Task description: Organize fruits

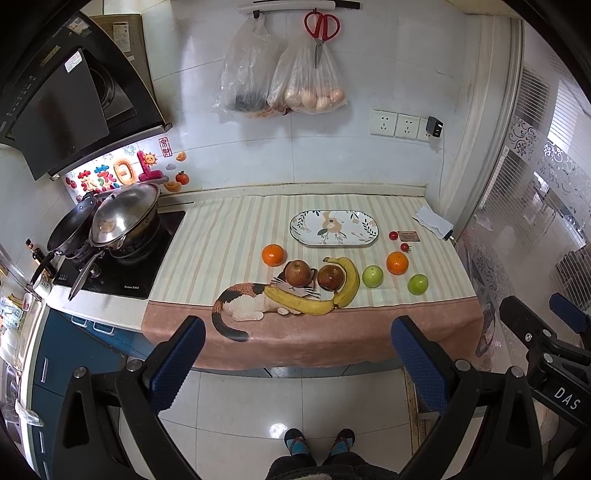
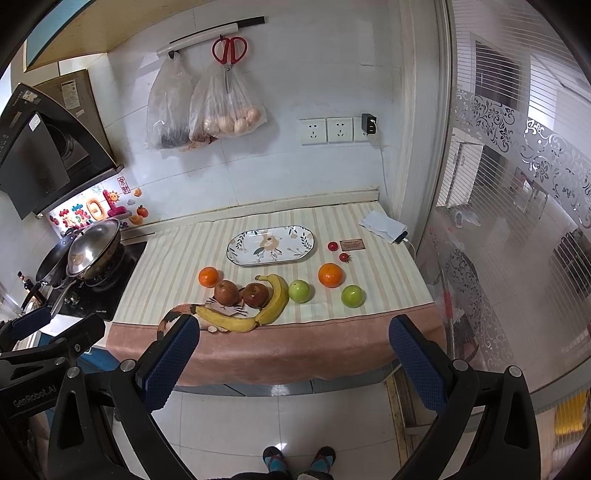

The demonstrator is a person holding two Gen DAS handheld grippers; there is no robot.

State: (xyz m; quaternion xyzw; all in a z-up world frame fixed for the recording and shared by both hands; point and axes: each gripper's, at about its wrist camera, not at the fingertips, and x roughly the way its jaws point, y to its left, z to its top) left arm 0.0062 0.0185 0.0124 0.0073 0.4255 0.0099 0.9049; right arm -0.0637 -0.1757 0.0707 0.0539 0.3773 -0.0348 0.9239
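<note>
An oval patterned plate [image 1: 334, 228] [image 2: 270, 245] lies empty on the striped cloth. In front of it sit two oranges [image 1: 273, 255] [image 1: 397, 263], two brown-red apples [image 1: 298, 273] [image 1: 331, 277], two joined bananas [image 1: 325, 293] [image 2: 255, 310], two green apples [image 1: 372, 276] [image 1: 417, 284] and two cherry tomatoes [image 1: 393, 235] [image 1: 405, 247]. My left gripper [image 1: 297, 332] is open, held back from the counter's front edge above the floor. My right gripper [image 2: 293, 334] is open too, equally far back, holding nothing.
A stove with pans [image 1: 110, 225] stands left of the cloth. A white cloth with a phone [image 1: 434, 221] and a small brown card [image 1: 409, 236] lie at the back right. Bags and red scissors [image 1: 321, 27] hang on the wall. A person's feet [image 1: 319, 441] stand on the floor tiles.
</note>
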